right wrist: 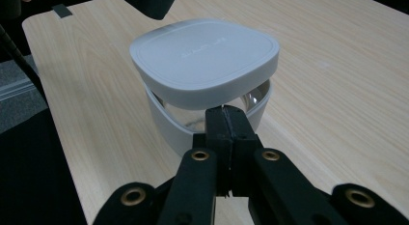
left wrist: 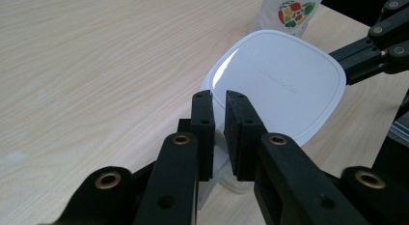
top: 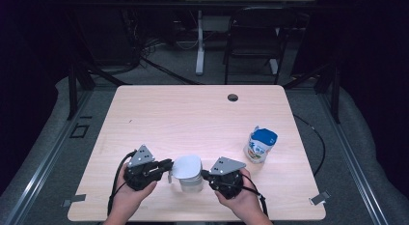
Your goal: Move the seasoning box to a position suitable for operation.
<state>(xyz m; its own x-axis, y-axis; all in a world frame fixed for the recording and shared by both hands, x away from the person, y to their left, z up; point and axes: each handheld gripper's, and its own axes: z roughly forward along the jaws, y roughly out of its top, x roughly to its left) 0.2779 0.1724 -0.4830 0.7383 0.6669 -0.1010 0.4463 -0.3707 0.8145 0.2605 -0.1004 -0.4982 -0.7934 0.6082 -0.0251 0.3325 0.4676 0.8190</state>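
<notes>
On the desk (top: 202, 119), the white lidded container (top: 189, 173) sits between both grippers. The right gripper (right wrist: 226, 114) is clamped on its rim; the left gripper (left wrist: 219, 97) stands slightly parted at the lid's (left wrist: 279, 80) edge, not pinching it.

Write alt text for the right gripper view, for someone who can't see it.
The right gripper, its two black jaws pressed together, meets the near rim of a white rounded-square plastic container. The container's white lid sits raised on top of it, over the pale wooden table.
</notes>
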